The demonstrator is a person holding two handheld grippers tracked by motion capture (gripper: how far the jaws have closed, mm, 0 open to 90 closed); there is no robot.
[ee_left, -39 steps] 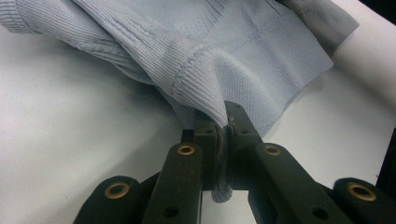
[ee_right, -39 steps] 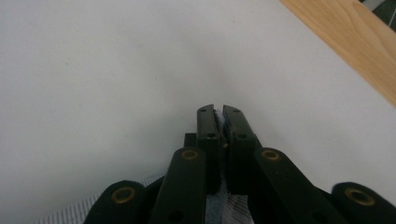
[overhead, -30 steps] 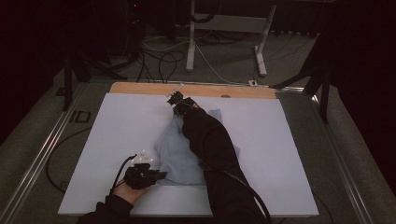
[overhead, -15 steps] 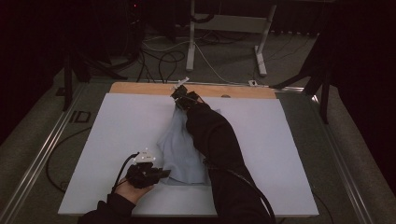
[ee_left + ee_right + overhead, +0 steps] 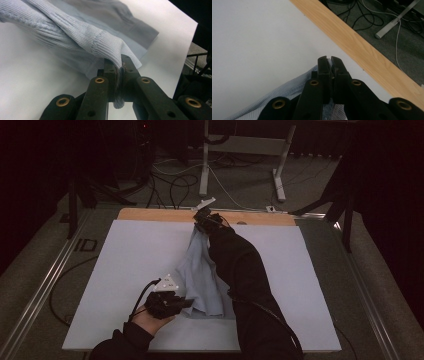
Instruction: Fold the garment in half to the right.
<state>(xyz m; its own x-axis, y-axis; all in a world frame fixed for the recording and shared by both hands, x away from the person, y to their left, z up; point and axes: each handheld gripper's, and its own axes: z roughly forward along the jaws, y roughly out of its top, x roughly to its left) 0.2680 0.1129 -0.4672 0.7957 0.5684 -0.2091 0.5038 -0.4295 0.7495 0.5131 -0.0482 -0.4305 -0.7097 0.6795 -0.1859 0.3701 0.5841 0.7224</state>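
Dim room, bright table: that's what I'm working with.

From the high view I see the white table sheet [image 5: 125, 270] as the only well-lit area; everything beyond it sinks into near-black, and my dark sleeves lose detail against it. In the left gripper view the sheet glares to a washed-out white and the knit cloth [image 5: 82, 37] blurs away from the jaws. The right gripper view is evenly lit, with the floor cables past the sheet soft.
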